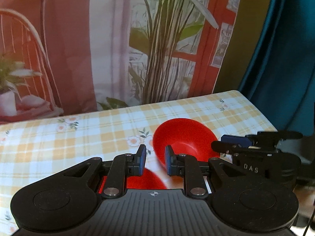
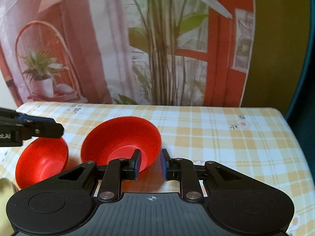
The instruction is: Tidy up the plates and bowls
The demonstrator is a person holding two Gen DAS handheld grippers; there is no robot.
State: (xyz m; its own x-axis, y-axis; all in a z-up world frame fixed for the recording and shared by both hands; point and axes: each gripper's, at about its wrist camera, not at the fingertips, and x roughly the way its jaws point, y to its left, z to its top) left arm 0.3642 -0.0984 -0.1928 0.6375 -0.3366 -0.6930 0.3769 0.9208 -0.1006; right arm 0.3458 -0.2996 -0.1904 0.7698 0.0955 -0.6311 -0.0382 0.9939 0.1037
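Bowls, red, count two: both on the checked table, neither lifted.

Larger bowl [image 2: 121, 140] sits tilted toward the right gripper [image 2: 150, 164], whose fingers are partly open and straddle the near rim, left pad inside the bowl, nothing clamped; this placement suits a rim pinch. Smaller bowl [image 2: 42, 160] stands just beside it, apart. Left gripper [image 1: 155, 162] hangs above the smaller bowl [image 1: 145, 180], fingers partly open and empty, probably positioned to steady or receive. No plates visible. Table [image 2: 226, 137] carries both.

Two red bowls [image 2: 122, 139] [image 2: 42, 160] tilted, side by side on the checked cloth [image 2: 216, 137]
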